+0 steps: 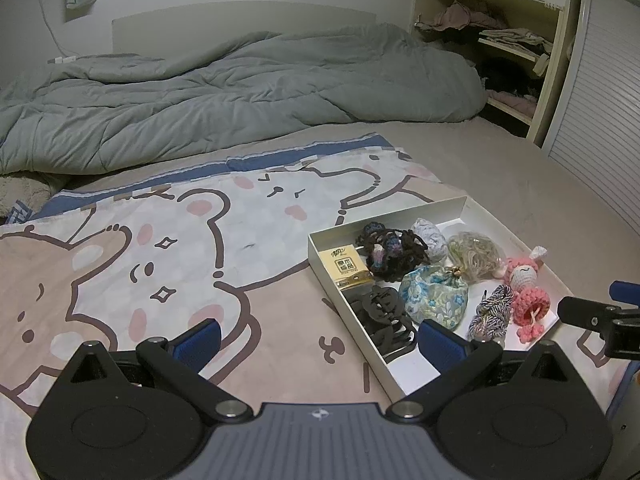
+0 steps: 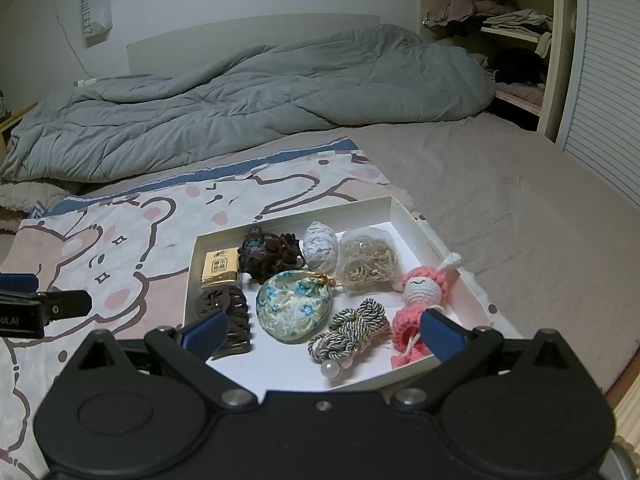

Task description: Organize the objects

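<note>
A white shallow tray [image 2: 292, 222] lies on the bed. It holds a yellow tissue pack [image 2: 219, 270], a dark crocheted hair tie [image 2: 268, 254], a white-blue fabric ball [image 2: 319, 246], a bag of gold bands [image 2: 370, 264], a floral pouch [image 2: 294, 306], a black hair claw [image 2: 224, 308], a twisted cord with pearls [image 2: 352, 326] and a pink crochet doll [image 2: 420, 292]. My right gripper [image 2: 323, 334] hangs open over the tray's near edge, empty. My left gripper [image 1: 320, 342] is open and empty, straddling the left rim of the tray [image 1: 400, 216], near the hair claw [image 1: 380, 308].
The tray rests on a cartoon-bear blanket [image 1: 160, 248] spread over the beige sheet [image 2: 500, 208]. A rumpled grey duvet [image 1: 240, 92] fills the far half of the bed. A shelf with clothes [image 1: 500, 40] and a slatted door [image 1: 600, 100] stand at the right.
</note>
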Action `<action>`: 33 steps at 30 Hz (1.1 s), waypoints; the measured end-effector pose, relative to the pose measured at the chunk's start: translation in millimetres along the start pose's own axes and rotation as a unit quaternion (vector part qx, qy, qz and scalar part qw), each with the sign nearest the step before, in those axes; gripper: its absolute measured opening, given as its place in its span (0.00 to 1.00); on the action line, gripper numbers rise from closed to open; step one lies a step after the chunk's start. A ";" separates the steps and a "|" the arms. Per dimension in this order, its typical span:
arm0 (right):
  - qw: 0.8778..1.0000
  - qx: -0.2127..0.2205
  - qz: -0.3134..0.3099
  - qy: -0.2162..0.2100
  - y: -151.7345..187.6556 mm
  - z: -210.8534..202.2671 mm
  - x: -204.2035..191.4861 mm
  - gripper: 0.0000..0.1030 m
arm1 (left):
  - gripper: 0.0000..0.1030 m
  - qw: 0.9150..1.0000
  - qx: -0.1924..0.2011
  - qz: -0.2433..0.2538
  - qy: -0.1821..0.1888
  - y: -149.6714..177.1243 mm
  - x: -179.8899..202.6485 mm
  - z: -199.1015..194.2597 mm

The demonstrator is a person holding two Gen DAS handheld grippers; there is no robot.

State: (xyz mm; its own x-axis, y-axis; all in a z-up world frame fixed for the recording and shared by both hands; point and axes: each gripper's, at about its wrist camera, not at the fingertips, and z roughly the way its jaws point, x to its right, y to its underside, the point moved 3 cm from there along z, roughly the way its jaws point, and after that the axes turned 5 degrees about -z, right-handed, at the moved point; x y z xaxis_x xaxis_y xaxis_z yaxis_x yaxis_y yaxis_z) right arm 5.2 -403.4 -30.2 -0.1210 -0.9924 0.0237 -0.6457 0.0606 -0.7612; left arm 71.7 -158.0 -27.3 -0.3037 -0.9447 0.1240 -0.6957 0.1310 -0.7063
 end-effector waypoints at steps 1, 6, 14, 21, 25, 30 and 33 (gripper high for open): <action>1.000 0.000 0.000 0.000 0.1 0.0 0.1 1.00 | 1.00 1.000 0.000 0.000 0.000 0.0 -0.1 0.0; 1.000 0.000 0.000 0.000 0.1 0.2 0.1 1.00 | 1.00 1.000 -0.001 0.000 0.000 0.0 -0.3 0.0; 1.000 0.000 0.000 -0.001 0.1 0.2 -0.6 1.00 | 1.00 1.000 -0.003 0.000 0.000 0.5 -0.1 0.5; 1.000 -0.001 0.000 0.000 -0.4 0.7 -1.7 1.00 | 1.00 1.000 -0.004 0.001 0.000 2.6 1.3 1.0; 1.000 -0.002 0.000 0.000 0.0 1.3 -2.2 1.00 | 1.00 1.000 -0.005 0.000 0.000 2.8 1.6 1.0; 1.000 -0.002 -0.001 0.000 0.6 1.4 -2.9 1.00 | 1.00 1.000 -0.005 0.001 0.000 3.1 1.7 1.1; 1.000 -0.003 0.000 0.000 0.7 1.6 -2.0 1.00 | 1.00 1.000 -0.006 0.002 0.000 3.6 1.9 0.9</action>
State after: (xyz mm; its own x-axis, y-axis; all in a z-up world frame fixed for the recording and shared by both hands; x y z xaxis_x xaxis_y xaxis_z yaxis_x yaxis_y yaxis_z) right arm 6.2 -401.5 -31.8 -0.1209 -0.9924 0.0238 -0.6495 0.0610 -0.7579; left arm 69.2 -159.6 -30.2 -0.3066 -0.9440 0.1222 -0.7022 0.1376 -0.6986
